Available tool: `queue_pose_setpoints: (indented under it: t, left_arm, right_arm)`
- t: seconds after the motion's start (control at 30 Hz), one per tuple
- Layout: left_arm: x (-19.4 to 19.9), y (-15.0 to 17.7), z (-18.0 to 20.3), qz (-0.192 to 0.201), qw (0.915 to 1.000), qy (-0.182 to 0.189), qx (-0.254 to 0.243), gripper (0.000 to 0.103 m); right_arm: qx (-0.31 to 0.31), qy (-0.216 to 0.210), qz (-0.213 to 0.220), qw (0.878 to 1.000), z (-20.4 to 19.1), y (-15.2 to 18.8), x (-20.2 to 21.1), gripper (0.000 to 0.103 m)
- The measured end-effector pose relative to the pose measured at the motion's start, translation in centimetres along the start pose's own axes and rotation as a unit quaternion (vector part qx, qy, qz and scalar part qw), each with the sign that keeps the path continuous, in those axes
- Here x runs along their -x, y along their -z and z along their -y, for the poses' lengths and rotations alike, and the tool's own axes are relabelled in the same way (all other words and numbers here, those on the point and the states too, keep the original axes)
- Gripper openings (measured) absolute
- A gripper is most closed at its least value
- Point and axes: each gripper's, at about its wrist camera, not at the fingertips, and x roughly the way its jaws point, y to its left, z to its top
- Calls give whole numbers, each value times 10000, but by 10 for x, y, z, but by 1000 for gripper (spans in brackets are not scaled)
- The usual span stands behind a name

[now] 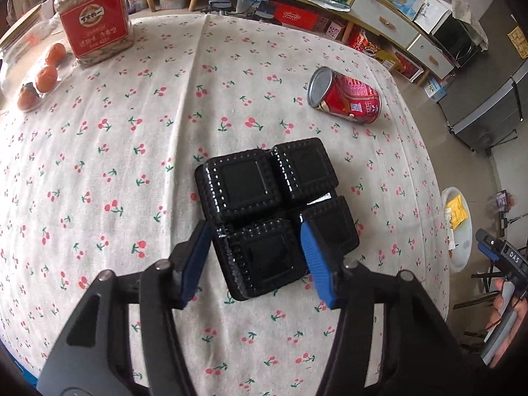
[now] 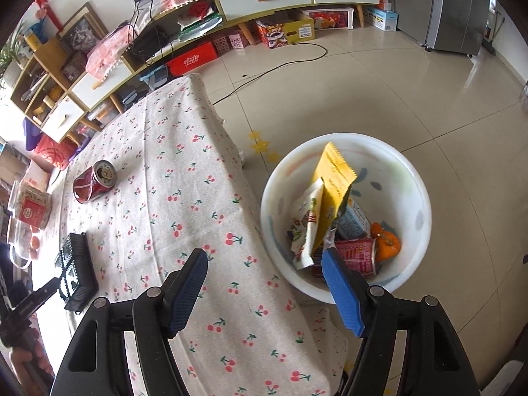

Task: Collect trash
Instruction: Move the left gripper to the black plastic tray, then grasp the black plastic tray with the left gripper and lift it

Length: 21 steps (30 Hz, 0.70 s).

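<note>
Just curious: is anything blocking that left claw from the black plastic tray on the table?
Nothing visible: the left gripper already straddles a corner of the black plastic tray, with only bare cherry-print tablecloth around it.

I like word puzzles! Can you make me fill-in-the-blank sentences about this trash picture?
1. The red can on the cherry tablecloth lies on its ____.
2. The white bin stands on the ____.
3. The black plastic tray has ____ compartments.
4. The yellow wrapper is inside the ____.

Missing words: side; floor; four; bin
</note>
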Motion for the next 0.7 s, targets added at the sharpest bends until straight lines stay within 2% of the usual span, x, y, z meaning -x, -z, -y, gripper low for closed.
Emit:
queue_pose_setpoints:
  t: [0.07, 0.33, 0.43, 0.47, 0.5, 0.6, 0.7]
  left_arm:
    - [-8, 1, 2, -97, 9999, -49, 4, 52]
    - [-10, 2, 3, -34, 9999, 116, 66, 51]
    - [-8, 2, 2, -71, 9998, 145, 102, 50]
    - [-6, 2, 1, -65, 9997, 200, 120, 44]
    - [-3, 1, -2, -40, 9994, 299, 167, 0]
    - [11, -2, -10, -1, 9985, 488, 259, 1]
    - [16, -3, -17, 30, 9990, 392, 207, 1]
  right_arm:
    - [83, 7, -14, 10000, -10, -1, -2, 73]
    - [211, -329, -187, 9991, -38, 4, -9, 73]
    - [264, -312, -247, 9989, -48, 5, -15, 73]
    - [302, -301, -244, 9988, -51, 5, -15, 73]
    - [329, -307, -239, 9987, -55, 4, -15, 73]
    - [362, -390, -225, 9983, -65, 3, -15, 73]
    - [389, -447, -224, 9980, -76, 3, -16, 73]
